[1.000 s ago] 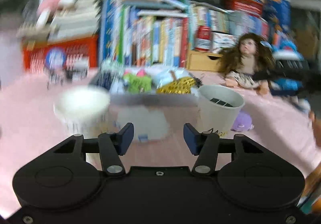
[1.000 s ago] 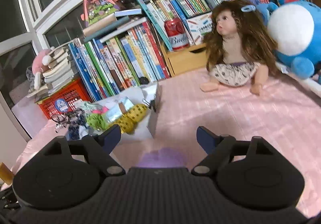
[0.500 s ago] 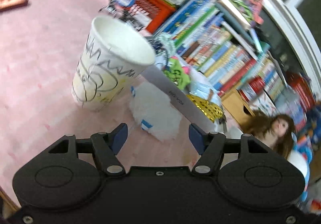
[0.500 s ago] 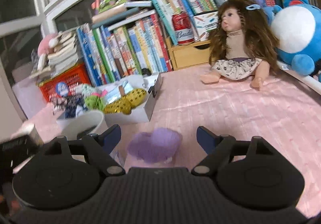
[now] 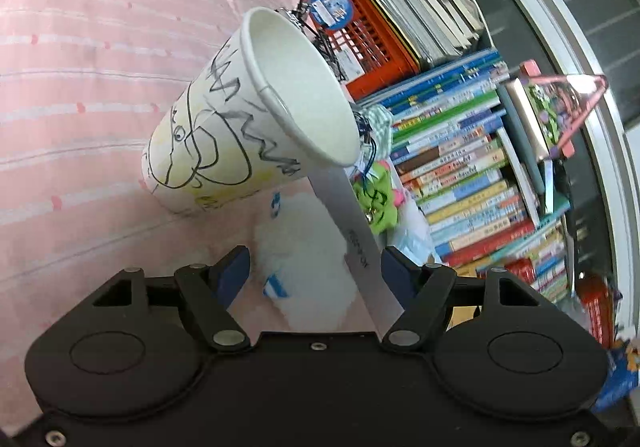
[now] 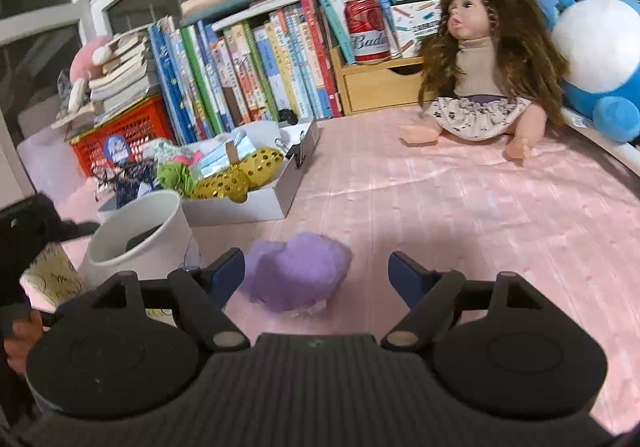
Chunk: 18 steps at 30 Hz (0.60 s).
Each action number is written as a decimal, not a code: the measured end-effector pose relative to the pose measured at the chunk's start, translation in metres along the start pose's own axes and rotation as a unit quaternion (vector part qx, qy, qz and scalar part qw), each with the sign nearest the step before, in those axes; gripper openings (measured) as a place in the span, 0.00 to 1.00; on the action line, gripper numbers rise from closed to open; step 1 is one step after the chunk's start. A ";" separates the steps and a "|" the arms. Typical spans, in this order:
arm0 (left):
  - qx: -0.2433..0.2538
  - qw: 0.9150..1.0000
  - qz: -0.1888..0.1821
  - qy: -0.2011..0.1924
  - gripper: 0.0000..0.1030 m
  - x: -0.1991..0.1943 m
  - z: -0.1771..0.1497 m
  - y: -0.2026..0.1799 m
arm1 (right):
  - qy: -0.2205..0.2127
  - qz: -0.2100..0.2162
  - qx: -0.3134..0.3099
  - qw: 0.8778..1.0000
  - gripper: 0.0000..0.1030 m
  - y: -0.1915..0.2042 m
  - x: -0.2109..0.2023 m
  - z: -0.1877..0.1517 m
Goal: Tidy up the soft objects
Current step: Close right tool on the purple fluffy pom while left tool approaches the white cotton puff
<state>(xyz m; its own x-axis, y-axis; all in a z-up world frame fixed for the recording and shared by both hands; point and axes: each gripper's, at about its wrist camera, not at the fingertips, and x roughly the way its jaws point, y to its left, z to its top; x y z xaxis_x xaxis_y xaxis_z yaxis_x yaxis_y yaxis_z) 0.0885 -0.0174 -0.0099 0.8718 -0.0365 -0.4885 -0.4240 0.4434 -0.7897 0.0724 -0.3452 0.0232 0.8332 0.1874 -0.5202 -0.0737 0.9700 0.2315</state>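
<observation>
Left gripper (image 5: 315, 271) jaws spread, empty, over white fluffy piece (image 5: 304, 267) lying between doodled paper cup (image 5: 224, 135) and grey box wall (image 5: 352, 231). Right gripper (image 6: 316, 273) likewise open above purple fluffy piece (image 6: 296, 275) on the pink cloth. Risk: left closing may nudge cup or catch box wall, since both crowd the white piece.

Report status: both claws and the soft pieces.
Left claw open over white fluffy piece. Right claw open over purple fluffy piece. Doodled paper cup close by.

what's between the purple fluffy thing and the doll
Right wrist view: only bare pink cloth lies between the purple fluffy thing and the doll.
</observation>
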 end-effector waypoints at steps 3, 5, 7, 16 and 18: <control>-0.011 1.000 0.004 -0.002 0.58 0.003 0.001 0.002 | 0.007 -0.002 -0.013 1.000 0.81 0.000 0.006 0.001; -0.015 1.000 0.007 0.000 0.46 0.006 0.001 0.003 | 0.011 -0.005 -0.011 1.000 0.81 -0.002 0.009 0.002; -0.018 1.000 0.015 0.005 0.37 0.010 0.000 0.005 | 0.011 -0.005 -0.006 1.000 0.81 -0.004 0.011 0.003; -0.018 1.000 0.013 0.001 0.34 0.002 -0.004 0.013 | 0.015 -0.008 -0.015 1.000 0.81 -0.004 0.017 0.004; -0.013 1.000 0.010 0.007 0.34 -0.003 -0.005 0.015 | 0.016 -0.008 -0.014 1.000 0.81 -0.005 0.018 0.005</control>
<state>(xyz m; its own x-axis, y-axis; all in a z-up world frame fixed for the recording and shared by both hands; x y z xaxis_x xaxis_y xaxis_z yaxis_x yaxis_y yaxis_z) 0.0786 -0.0151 -0.0226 0.8596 -0.0401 -0.5093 -0.4478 0.4206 -0.7890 0.0906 -0.3472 0.0168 0.8159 0.1768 -0.5505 -0.0766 0.9768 0.2002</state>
